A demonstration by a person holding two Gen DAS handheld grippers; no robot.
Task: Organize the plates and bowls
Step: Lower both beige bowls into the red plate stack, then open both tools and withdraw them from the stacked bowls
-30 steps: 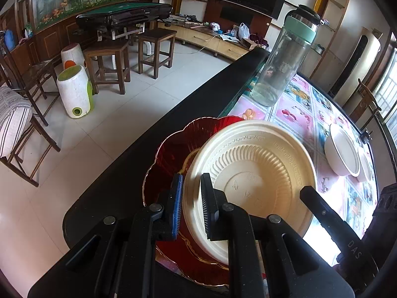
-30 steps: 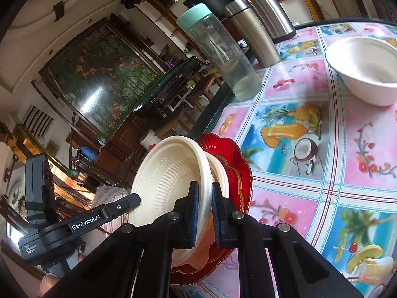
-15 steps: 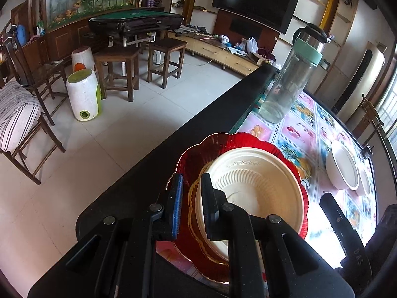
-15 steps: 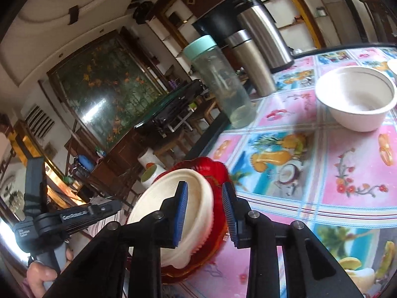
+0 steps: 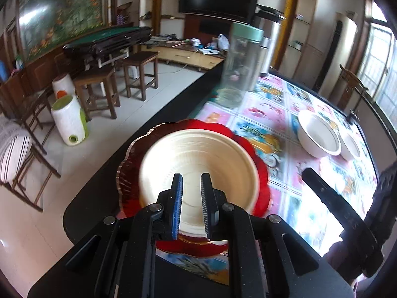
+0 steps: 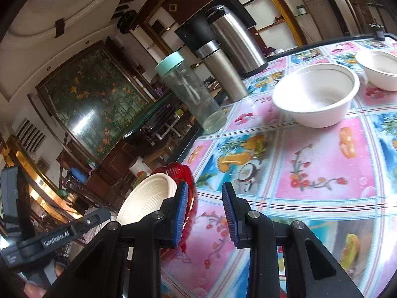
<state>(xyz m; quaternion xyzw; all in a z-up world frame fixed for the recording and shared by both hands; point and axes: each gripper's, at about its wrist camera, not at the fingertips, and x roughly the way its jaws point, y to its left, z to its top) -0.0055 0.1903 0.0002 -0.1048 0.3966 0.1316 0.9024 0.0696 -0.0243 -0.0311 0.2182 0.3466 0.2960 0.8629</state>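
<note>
A cream plate (image 5: 198, 154) lies flat inside a red scalloped plate (image 5: 198, 125) near the table's left edge. My left gripper (image 5: 191, 175) hovers over the cream plate's near half. Its fingers stand a narrow gap apart, and the plate surface shows through that gap. In the right wrist view the cream plate (image 6: 146, 198) and red plate (image 6: 183, 171) sit just left of my right gripper (image 6: 204, 185), which is open with only tablecloth between its fingers. A large white bowl (image 6: 315, 99) and a smaller white bowl (image 6: 379, 67) stand farther along the table.
A clear bottle with a mint lid (image 6: 191, 94), a slim steel flask (image 6: 220, 74) and a big steel thermos (image 6: 235, 37) stand at the far end. The floral tablecloth (image 6: 322, 164) lies between plates and bowls. The table's black border (image 5: 173, 104) drops to the floor on the left.
The plates went from tilted upright to lying flat. My right gripper opened, let go of the cream plate's rim and drew back. My left gripper no longer pinches the rim and sits above the plate.
</note>
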